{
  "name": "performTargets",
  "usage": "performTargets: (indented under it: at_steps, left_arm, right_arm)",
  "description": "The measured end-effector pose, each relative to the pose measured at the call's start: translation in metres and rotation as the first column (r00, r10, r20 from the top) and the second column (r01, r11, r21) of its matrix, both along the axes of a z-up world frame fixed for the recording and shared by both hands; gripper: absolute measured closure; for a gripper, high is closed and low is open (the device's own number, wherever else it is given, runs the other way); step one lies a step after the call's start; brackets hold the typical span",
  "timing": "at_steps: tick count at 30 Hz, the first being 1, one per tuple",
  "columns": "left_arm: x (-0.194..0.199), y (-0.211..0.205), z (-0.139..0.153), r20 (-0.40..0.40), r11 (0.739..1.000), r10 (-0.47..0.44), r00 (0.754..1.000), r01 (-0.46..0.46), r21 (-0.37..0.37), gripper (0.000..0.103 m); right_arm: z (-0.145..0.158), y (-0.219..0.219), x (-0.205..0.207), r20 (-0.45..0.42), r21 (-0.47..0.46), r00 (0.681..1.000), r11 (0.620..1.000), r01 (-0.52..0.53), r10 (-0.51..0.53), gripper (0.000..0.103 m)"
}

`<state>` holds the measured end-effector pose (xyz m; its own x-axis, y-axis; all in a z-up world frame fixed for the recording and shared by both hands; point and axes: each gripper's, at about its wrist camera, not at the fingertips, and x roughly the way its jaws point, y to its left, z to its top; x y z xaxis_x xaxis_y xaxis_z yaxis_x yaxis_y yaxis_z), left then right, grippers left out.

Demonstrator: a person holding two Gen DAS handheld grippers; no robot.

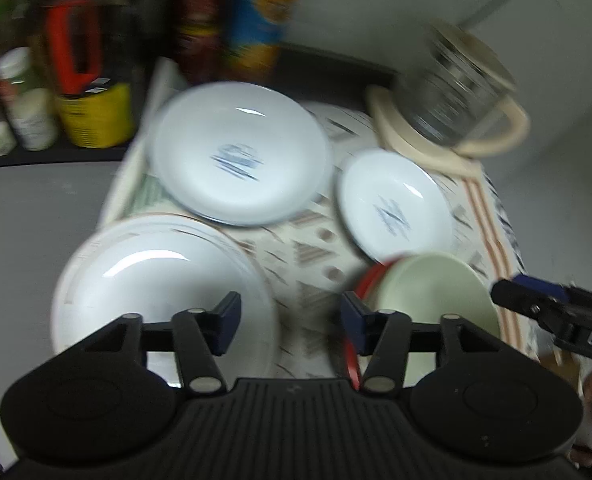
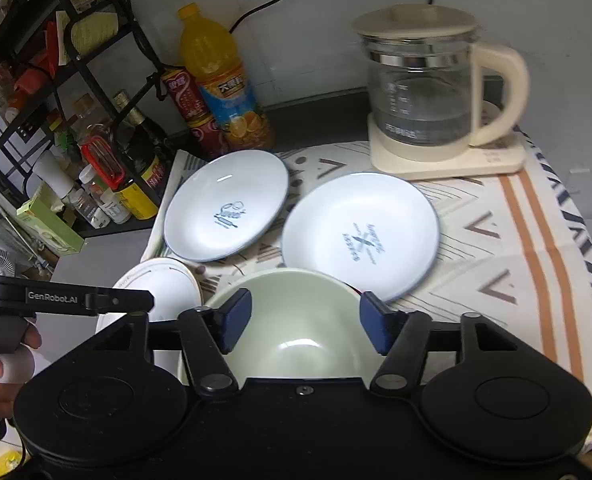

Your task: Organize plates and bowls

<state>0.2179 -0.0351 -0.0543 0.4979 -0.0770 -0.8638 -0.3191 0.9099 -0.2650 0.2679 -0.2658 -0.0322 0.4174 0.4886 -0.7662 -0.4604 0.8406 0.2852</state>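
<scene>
My left gripper [image 1: 291,322] is open and hovers over the patterned cloth, between a white bowl with a patterned rim [image 1: 160,288] on its left and a pale green bowl [image 1: 435,296] on its right. The green bowl sits in a red bowl [image 1: 365,280]. Two white plates with blue prints [image 1: 240,152] [image 1: 395,204] lie farther back. My right gripper [image 2: 307,316] is open just above the green bowl [image 2: 296,344], holding nothing. From the right wrist, the two plates [image 2: 226,204] [image 2: 359,232] lie side by side beyond it, and the white bowl [image 2: 156,292] sits at the left.
A glass kettle on a cream base [image 2: 427,92] stands at the back right of the cloth. An orange juice bottle [image 2: 220,80] and cans stand against the wall. A black rack of bottles and jars [image 2: 76,140] fills the left. A hand [image 2: 0,360] holds the left gripper's handle.
</scene>
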Motion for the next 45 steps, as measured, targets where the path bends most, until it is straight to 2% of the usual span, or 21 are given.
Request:
performTargets:
  at_steps: [3, 5, 12, 17, 26, 30, 40, 45]
  left_arm:
    - [-0.006, 0.017, 0.001, 0.012, 0.998, 0.063, 0.998, -0.063, 0.024, 0.034]
    - [-0.009, 0.027, 0.000, 0.013, 0.994, 0.100, 0.995, -0.101, 0.043, 0.032]
    - [-0.011, 0.055, -0.003, 0.038, 0.980, 0.188, 0.981, -0.190, 0.057, 0.032]
    - [0.000, 0.069, -0.006, 0.062, 0.971, 0.231, 0.971, -0.235, 0.049, 0.032]
    - [0.026, 0.085, -0.017, 0.088, 0.966, 0.257, 0.963, -0.259, 0.019, 0.032]
    - [0.036, 0.091, -0.032, 0.066, 0.957, 0.288, 0.955, -0.289, 0.019, 0.032]
    - [0.049, 0.102, -0.071, 0.049, 0.929, 0.368, 0.929, -0.364, -0.068, 0.034]
    - [0.058, 0.106, -0.081, 0.048, 0.914, 0.401, 0.915, -0.396, -0.086, 0.037]
  right_arm:
    - [-0.001, 0.016, 0.006, -0.001, 0.006, 1.000, 1.000, -0.023, 0.023, 0.031]
    - [-0.002, 0.026, 0.009, -0.002, 0.008, 0.999, 0.999, -0.032, 0.032, 0.022]
    - [-0.006, 0.060, 0.021, -0.017, 0.025, 0.997, 0.997, -0.072, 0.072, 0.016]
    - [-0.010, 0.074, 0.037, -0.044, 0.041, 0.997, 0.997, -0.059, 0.061, 0.016]
    - [-0.015, 0.098, 0.066, -0.044, 0.010, 0.999, 1.000, -0.018, 0.018, 0.016]
    - [-0.019, 0.112, 0.080, -0.054, 0.015, 0.998, 1.000, -0.014, 0.014, 0.017]
    - [-0.057, 0.140, 0.129, -0.158, 0.012, 0.987, 1.000, 0.029, -0.026, 0.036]
    - [-0.073, 0.149, 0.149, -0.167, -0.004, 0.985, 0.999, 0.044, -0.044, 0.039]
